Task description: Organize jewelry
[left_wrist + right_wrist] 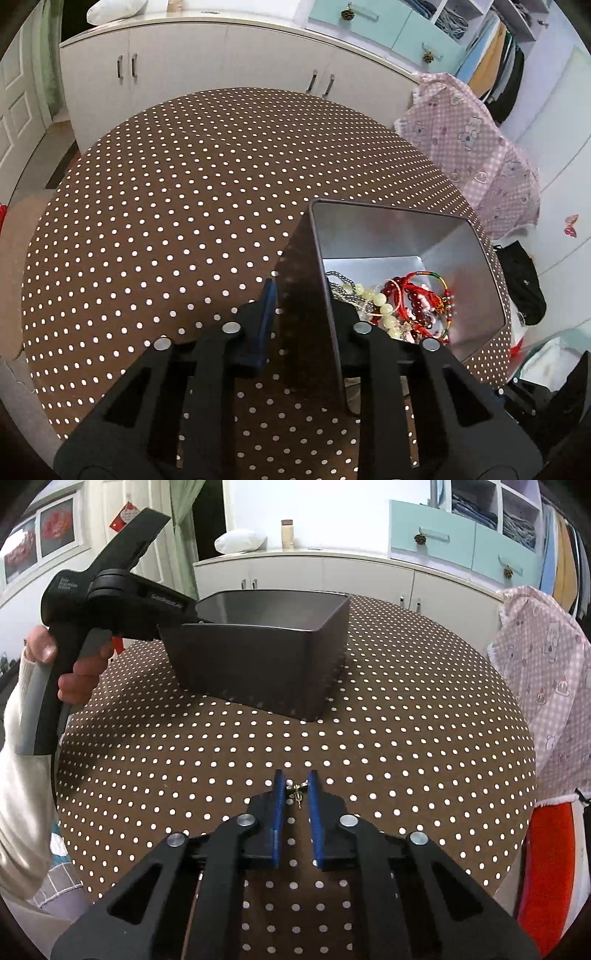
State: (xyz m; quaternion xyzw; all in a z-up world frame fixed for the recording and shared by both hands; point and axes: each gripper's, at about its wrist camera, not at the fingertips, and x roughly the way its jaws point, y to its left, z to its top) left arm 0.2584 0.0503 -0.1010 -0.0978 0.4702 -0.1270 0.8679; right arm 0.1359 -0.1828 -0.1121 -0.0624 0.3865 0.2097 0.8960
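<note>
Polka-dotted brown cloth covers the round table (406, 716) on which you work, with white cabinets behind it. Your left gripper (301, 295) is closed on one wall of the metal box (454, 236), one finger outside the wall and one inside. Already in the box lie a bracelet of pale yellow beads (376, 299), a dark red bead bracelet (397, 290), red cord pieces and a grey chain; that much of the sorting appears done. Your right gripper (295, 788) has its blue pads (279, 794) drawn narrow about a small gold earring (297, 794), on the near side of the box and well apart from it; the earring sits low against the cloth. No other loose jewelry shows on the cloth around the box. Judged from this, the earring is the last visible item, and carrying it across and releasing it inside the box remains.
</note>
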